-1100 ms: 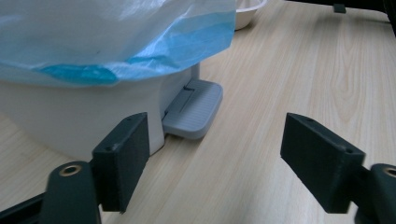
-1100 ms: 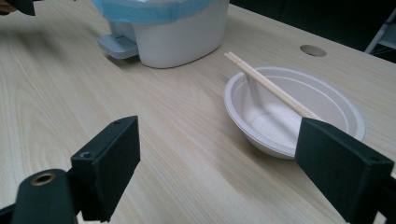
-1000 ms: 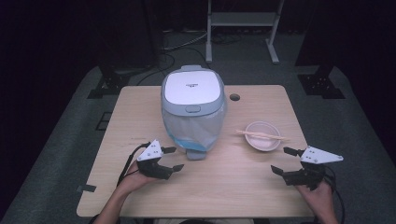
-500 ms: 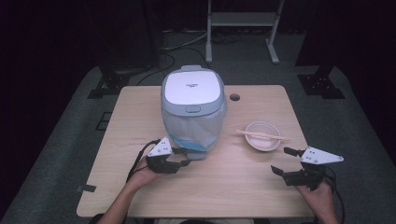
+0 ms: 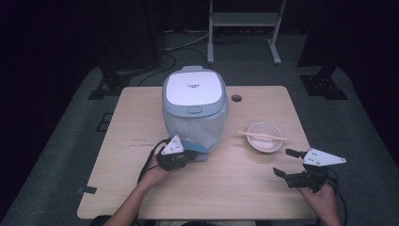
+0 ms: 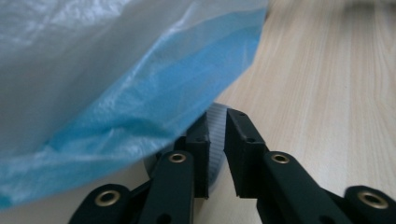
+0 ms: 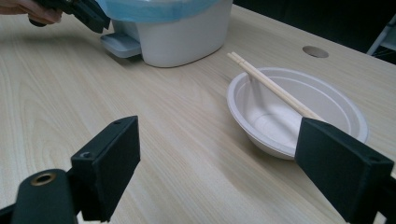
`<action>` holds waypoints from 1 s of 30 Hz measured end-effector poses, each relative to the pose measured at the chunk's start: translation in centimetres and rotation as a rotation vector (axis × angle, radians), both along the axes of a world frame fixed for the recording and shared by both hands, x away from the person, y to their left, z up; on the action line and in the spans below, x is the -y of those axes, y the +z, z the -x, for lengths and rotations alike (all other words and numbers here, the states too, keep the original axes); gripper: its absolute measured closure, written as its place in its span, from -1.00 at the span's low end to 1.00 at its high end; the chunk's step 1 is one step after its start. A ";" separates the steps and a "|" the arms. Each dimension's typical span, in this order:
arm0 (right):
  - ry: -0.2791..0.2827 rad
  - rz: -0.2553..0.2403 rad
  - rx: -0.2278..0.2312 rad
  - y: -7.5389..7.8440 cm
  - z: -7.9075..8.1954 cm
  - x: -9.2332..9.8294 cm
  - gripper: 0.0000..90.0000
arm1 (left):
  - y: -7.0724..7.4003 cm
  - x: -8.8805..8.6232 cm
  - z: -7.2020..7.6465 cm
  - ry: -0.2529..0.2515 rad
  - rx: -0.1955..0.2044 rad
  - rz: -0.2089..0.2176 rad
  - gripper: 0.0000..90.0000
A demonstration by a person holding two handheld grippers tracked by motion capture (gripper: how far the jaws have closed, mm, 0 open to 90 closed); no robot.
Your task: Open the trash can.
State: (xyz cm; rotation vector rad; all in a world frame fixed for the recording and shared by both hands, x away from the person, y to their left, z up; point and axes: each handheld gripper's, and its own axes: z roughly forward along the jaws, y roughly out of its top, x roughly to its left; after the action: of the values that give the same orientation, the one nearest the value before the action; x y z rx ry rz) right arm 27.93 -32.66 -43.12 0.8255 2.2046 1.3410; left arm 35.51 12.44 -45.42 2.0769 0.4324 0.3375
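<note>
A white and pale blue rice cooker [image 5: 194,89] stands mid-table, wrapped in a clear plastic bag [image 5: 195,129] with a blue hem [image 6: 154,107]. My left gripper [image 5: 192,154] reaches under that hem at the cooker's front base. Its jaws have just been closing and now pinch a grey tab [image 6: 216,135] that sticks out low on the cooker [image 7: 120,45]. My right gripper [image 5: 283,162] rests at the table's near right, jaws wide open and holding nothing [image 7: 219,140]. In front of it sits a white bowl [image 7: 299,112] with chopsticks [image 7: 271,86] laid across its rim.
The wooden table [image 5: 141,113] has a round cable hole [image 5: 236,98] behind the cooker on the right. Dark floor surrounds the table, with cables and a metal rack [image 5: 244,19] at the back.
My left gripper moved right from open table to the cooker's front base, and its jaws narrowed around the grey tab. The right gripper, bowl and chopsticks stayed put.
</note>
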 end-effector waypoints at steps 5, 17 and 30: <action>0.001 0.001 0.001 0.0 0.0 0.0 -0.71 | -0.4 0.7 -0.2 0.022 0.014 0.002 0.91; 0.023 0.014 -0.022 -0.1 -0.3 -0.3 -0.70 | -1.6 1.6 -0.8 0.075 0.014 0.020 0.90; 0.097 0.106 -0.050 0.8 -2.6 -1.1 -0.58 | -2.0 2.2 -0.5 0.109 0.019 0.021 1.00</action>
State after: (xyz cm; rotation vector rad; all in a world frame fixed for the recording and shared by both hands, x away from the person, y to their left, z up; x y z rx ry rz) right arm 30.58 -31.61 -42.29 0.7296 2.3597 1.2470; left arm 35.99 10.28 -47.42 2.0325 0.5365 0.4156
